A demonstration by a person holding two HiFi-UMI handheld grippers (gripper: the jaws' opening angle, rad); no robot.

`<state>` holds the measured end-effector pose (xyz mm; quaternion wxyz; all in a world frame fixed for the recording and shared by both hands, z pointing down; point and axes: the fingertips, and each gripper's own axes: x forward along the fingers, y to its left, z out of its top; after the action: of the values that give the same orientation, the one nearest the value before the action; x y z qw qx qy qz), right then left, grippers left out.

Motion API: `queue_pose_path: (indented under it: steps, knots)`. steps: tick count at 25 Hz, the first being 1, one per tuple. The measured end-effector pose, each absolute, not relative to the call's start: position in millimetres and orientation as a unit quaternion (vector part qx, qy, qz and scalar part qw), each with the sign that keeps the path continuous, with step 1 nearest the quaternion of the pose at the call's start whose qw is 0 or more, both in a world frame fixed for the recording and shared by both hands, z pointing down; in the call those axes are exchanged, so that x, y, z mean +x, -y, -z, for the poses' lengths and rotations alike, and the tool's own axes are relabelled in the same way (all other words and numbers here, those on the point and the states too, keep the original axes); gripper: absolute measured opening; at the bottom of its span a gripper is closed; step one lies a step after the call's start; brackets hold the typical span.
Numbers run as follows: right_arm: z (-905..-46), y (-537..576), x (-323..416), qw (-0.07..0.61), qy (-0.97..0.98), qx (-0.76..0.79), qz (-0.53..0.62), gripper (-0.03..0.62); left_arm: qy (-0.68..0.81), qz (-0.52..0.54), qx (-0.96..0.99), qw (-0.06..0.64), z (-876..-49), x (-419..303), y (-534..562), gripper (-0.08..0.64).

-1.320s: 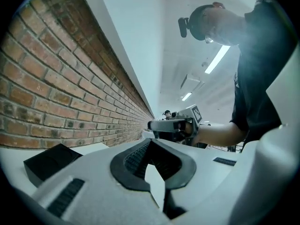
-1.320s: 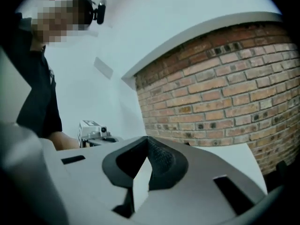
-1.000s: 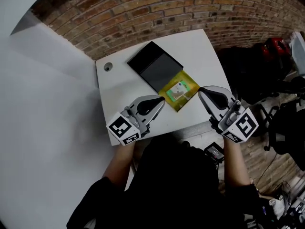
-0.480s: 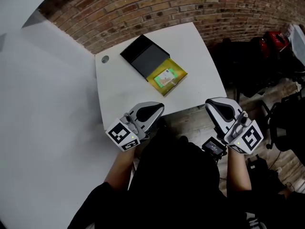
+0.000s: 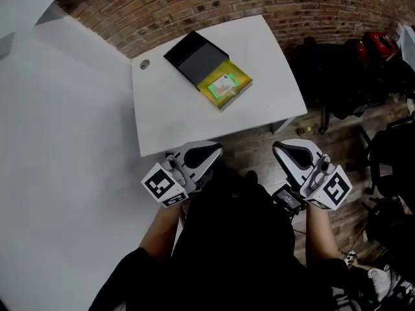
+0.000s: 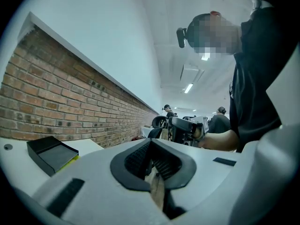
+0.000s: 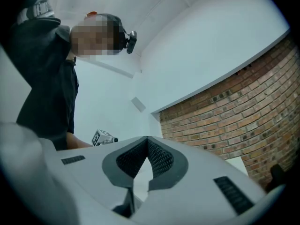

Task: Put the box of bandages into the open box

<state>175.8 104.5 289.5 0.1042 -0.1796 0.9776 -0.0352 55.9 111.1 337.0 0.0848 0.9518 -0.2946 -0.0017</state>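
**Brick wall behind, bandages in the box, both grippers shut and empty**

Brick wall (image 5: 259, 5) runs behind the white table (image 5: 175, 118). I see a small round hole (image 5: 144, 64) near the table's far left corner and dark clutter (image 5: 343, 76) on the floor to the right. The open box (image 5: 193, 56) sits toward the far side of the table, with its black lid folded back. The bandage box (image 5: 225, 86) lies in its yellow tray.

Both grippers hang off the table's near edge, close to the person's torso and well apart from the boxes. Bare tabletop lies between them and the boxes. The left gripper (image 5: 211, 151) has its jaws pressed together on nothing. The right gripper (image 5: 288, 149) is likewise closed and empty, touching nothing.
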Motion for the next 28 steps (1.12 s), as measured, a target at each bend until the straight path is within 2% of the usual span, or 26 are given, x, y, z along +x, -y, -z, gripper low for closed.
queue_pose_path:
  steps: [11,19,28]
  knots:
    - [-304,-164,164,0.075,-0.978,-0.191,0.047,0.005,0.264,0.043,0.958,0.101,-339,51,-170,0.015]
    - [-315,-226,119,0.038,-0.982,-0.176,0.053,0.005,0.251,0.067,0.96,0.1,-338,25,-244,0.015]
    - [-317,-302,87,0.03,-0.983,-0.171,0.058,0.005,0.237,0.078,0.961,0.119,-357,7,-323,0.015]
